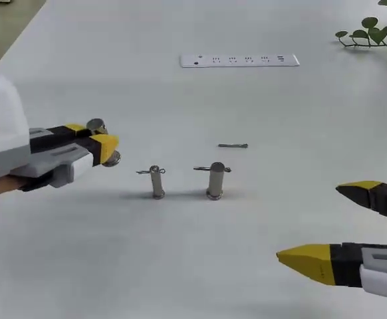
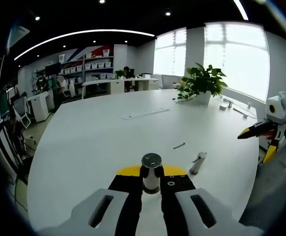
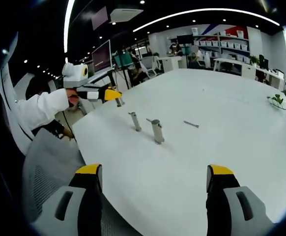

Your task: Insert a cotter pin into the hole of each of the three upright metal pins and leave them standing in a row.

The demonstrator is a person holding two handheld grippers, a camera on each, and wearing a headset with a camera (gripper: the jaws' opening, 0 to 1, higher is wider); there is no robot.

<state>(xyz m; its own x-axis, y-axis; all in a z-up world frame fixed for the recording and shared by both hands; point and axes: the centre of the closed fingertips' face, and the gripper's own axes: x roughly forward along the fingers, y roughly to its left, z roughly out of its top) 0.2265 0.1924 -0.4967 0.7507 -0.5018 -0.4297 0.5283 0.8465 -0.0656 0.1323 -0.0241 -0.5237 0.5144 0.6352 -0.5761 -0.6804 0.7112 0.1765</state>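
Observation:
Two upright metal pins stand on the white table, a thin one (image 1: 157, 181) and a thicker one (image 1: 215, 180), each with a cotter pin through its top. A loose cotter pin (image 1: 233, 145) lies just behind them. My left gripper (image 1: 107, 146) hovers above the table to their left, shut on a third metal pin (image 2: 151, 172), which it holds upright by the shaft. At the lower right my right gripper (image 1: 326, 226) is open, its yellow-tipped jaws wide apart with nothing between them. The right gripper view shows both standing pins (image 3: 157, 131) and the loose cotter pin (image 3: 191, 124).
A white power strip (image 1: 239, 60) lies flat at the back of the table. Leaves of a potted plant (image 1: 373, 30) reach in at the far right corner. The table's left edge (image 1: 14, 40) runs along the upper left.

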